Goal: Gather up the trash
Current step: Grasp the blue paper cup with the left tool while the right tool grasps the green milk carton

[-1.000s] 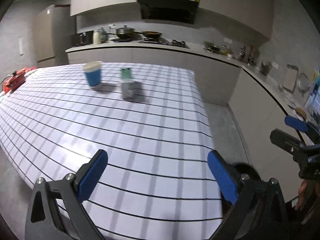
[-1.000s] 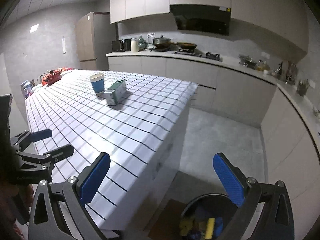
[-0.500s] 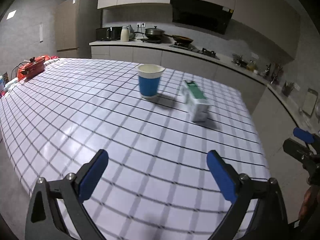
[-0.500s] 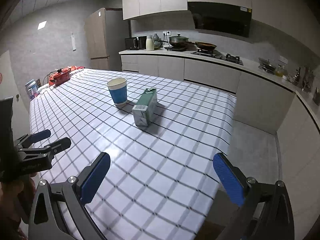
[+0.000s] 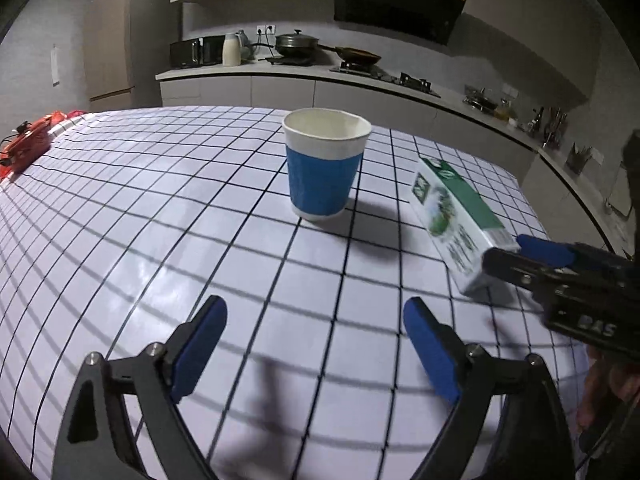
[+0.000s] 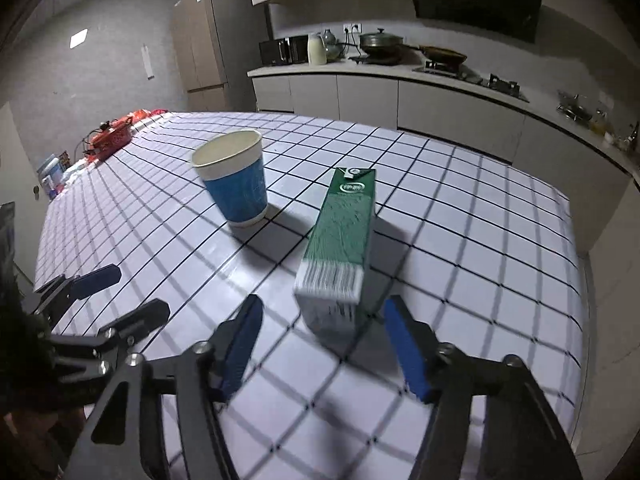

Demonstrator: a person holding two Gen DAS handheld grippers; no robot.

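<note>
A blue and white paper cup (image 5: 325, 166) stands upright on the checked tablecloth (image 5: 160, 240); it also shows in the right wrist view (image 6: 236, 180). A green and white carton (image 5: 456, 220) lies on its side to the cup's right, and shows in the right wrist view too (image 6: 340, 248). My left gripper (image 5: 316, 340) is open and empty, a short way in front of the cup. My right gripper (image 6: 320, 340) is open, its blue pads (image 6: 404, 344) on either side of the carton's near end without touching it. The right gripper also appears in the left wrist view (image 5: 560, 268).
A red appliance (image 6: 114, 138) sits at the table's far left corner. A kitchen counter (image 6: 400, 76) with pots and a stove runs behind the table. The table's right edge (image 6: 576, 240) drops to the floor.
Both grippers have moved forward over the table. The cup and carton are much closer, and the right gripper's fingers now flank the carton's end. The bin is out of view.
</note>
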